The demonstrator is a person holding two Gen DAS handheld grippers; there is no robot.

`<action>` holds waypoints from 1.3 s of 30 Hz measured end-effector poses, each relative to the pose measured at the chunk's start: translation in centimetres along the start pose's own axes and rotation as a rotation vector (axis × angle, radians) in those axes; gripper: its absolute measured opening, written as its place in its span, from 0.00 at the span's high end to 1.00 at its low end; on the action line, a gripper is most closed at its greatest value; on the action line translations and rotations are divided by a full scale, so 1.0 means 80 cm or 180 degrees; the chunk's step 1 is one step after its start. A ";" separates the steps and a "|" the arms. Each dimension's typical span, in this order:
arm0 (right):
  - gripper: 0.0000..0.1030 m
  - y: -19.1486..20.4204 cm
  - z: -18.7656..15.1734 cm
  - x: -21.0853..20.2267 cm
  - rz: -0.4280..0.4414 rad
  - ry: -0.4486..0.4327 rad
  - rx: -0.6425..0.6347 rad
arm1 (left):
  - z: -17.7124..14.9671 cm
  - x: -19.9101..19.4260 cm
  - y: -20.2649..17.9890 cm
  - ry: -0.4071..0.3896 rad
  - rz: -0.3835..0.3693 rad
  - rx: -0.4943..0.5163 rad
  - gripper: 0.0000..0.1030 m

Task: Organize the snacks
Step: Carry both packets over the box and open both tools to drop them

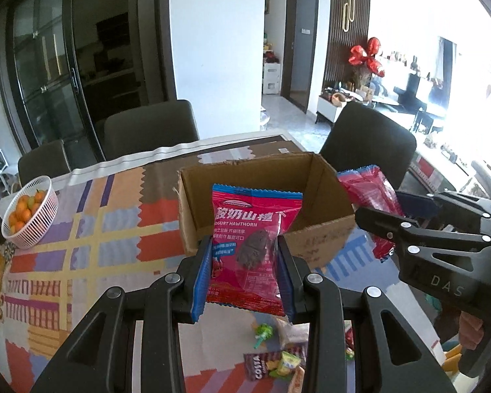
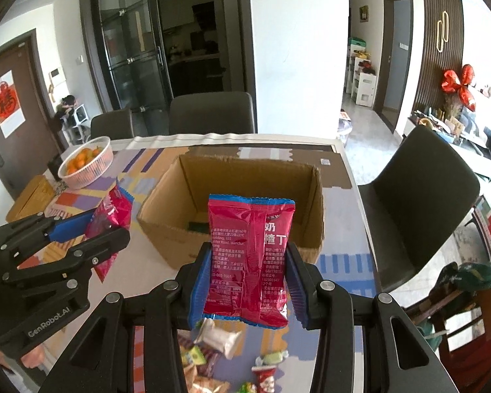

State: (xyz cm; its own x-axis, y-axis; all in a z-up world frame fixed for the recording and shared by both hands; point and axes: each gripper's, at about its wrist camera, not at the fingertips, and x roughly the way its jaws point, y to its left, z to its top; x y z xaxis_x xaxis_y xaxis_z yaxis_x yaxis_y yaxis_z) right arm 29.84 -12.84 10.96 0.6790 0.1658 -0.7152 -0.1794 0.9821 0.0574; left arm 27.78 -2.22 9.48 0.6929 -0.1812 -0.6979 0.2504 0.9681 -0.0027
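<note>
My left gripper is shut on a pink yogurt hawthorn packet, held upright in front of the open cardboard box. My right gripper is shut on a second pink packet, its back side showing, also just short of the cardboard box. Each gripper shows in the other's view: the right gripper at the right with its packet, the left gripper at the left with its packet. Loose snacks lie on the table below the grippers, and more loose snacks show in the right wrist view.
A white basket of oranges stands at the table's far left, also seen as the basket. A patterned cloth covers the table. Dark chairs stand behind it and another chair at its right side. A small dark item lies inside the box.
</note>
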 end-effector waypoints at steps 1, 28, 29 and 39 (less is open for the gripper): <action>0.58 -0.001 0.005 0.004 -0.0009 0.0004 0.0004 | 0.003 0.003 0.001 0.0006 0.0008 -0.0009 0.65; 0.53 -0.035 0.062 0.104 -0.0159 0.0175 0.0164 | 0.067 0.102 0.019 0.0327 0.0252 -0.0172 0.51; 0.48 -0.033 0.061 0.104 -0.0163 0.0186 0.0155 | 0.066 0.100 0.019 0.0304 0.0260 -0.0165 0.49; 0.48 -0.025 0.031 0.064 -0.0141 0.0128 -0.0011 | 0.031 0.033 0.006 0.0009 0.0174 -0.0057 0.38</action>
State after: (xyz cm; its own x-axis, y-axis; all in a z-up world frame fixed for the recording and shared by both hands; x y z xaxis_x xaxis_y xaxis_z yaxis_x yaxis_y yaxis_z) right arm 35.48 -13.73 8.91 0.6571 0.1185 -0.7444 -0.1525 0.9880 0.0227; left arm 31.43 -2.65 9.40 0.7033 -0.1274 -0.6994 0.2000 0.9795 0.0227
